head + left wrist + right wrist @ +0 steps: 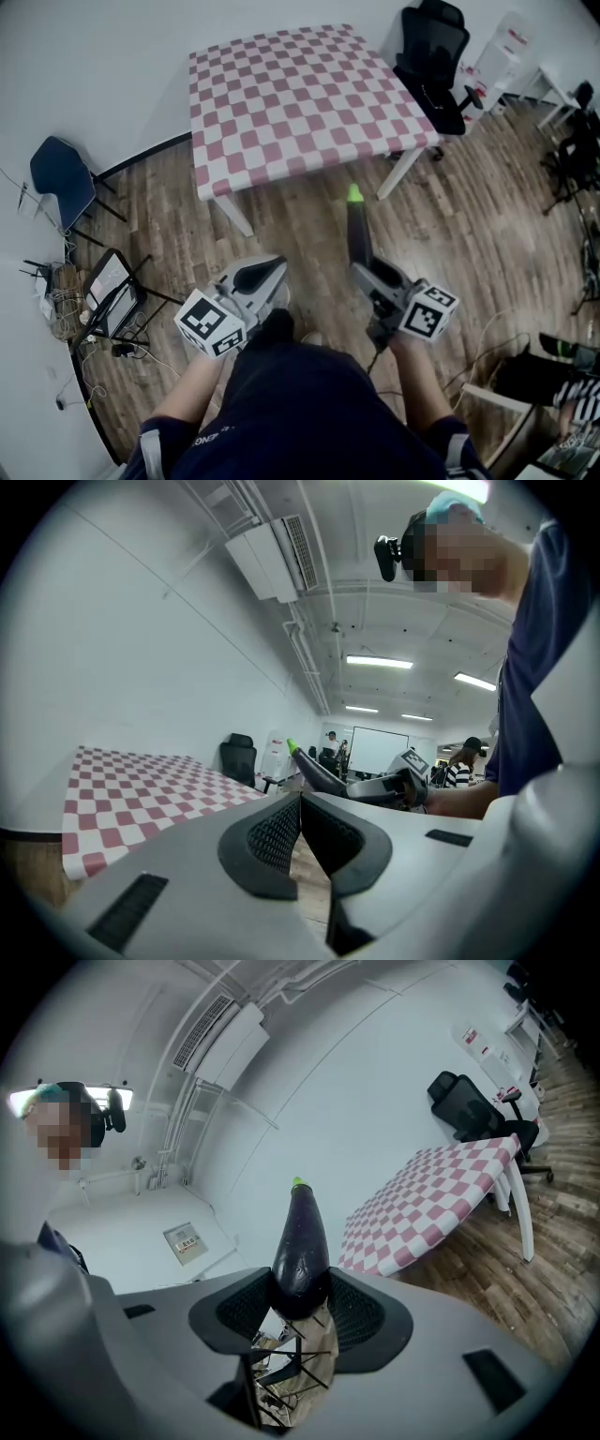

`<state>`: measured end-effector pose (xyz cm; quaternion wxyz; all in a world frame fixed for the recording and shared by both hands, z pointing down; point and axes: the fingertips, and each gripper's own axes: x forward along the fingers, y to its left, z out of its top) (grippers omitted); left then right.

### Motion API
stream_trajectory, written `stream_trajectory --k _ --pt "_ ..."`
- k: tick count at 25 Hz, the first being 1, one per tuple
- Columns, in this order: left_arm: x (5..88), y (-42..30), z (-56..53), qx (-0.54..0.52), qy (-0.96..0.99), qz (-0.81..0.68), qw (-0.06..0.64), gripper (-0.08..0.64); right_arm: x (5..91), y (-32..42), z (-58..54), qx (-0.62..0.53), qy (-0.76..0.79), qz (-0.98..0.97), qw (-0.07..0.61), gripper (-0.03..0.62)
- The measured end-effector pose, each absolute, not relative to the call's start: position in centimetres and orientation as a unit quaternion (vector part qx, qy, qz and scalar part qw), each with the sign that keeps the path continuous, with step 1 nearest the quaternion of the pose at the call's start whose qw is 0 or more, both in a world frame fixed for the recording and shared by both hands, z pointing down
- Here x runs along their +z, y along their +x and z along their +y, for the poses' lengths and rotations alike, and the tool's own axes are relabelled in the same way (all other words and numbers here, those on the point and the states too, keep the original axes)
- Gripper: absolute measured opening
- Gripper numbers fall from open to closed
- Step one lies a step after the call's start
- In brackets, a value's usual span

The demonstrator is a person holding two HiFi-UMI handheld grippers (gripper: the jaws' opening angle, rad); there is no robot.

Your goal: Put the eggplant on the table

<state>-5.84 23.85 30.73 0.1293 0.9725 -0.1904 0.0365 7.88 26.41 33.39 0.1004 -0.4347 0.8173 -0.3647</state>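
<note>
A dark purple eggplant [356, 232] with a green stem tip points toward the pink-and-white checkered table [281, 103], over the wooden floor in front of it. My right gripper [364, 270] is shut on the eggplant's thick end. In the right gripper view the eggplant [300, 1246] stands between the two black pads of the right gripper [300, 1299], with the table [441, 1194] off to the right. My left gripper [262, 277] hangs beside it, shut and holding nothing. In the left gripper view the left gripper [300, 803] has its pads together, and the eggplant [314, 769] shows beyond them.
A black office chair [433, 56] stands at the table's right corner. A blue chair [58, 178] and a folding stand [111, 292] with cables are on the left. A person in a striped top [574, 394] sits at the lower right.
</note>
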Motion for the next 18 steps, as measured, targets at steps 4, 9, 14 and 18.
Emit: stream_trajectory --k 4,9,14,18 --pt "35.4 -1.7 27.6 0.041 0.974 -0.187 0.119 0.026 38.0 11.6 30.1 -0.361 -0.43 0.819 0.116 0.201" --pt "37.2 0.8 22.3 0.041 0.977 -0.171 0.124 0.026 40.2 13.6 25.4 -0.365 -0.444 0.811 0.108 0.201" --pt "36.7 1.0 14.0 0.045 0.977 -0.164 0.129 0.026 40.2 13.0 16.8 -0.375 -0.444 0.808 0.092 0.201" --pt "37.8 -0.6 7.3 0.056 0.972 -0.173 0.146 0.026 41.1 11.9 9.9 -0.39 -0.446 0.801 0.081 0.201"
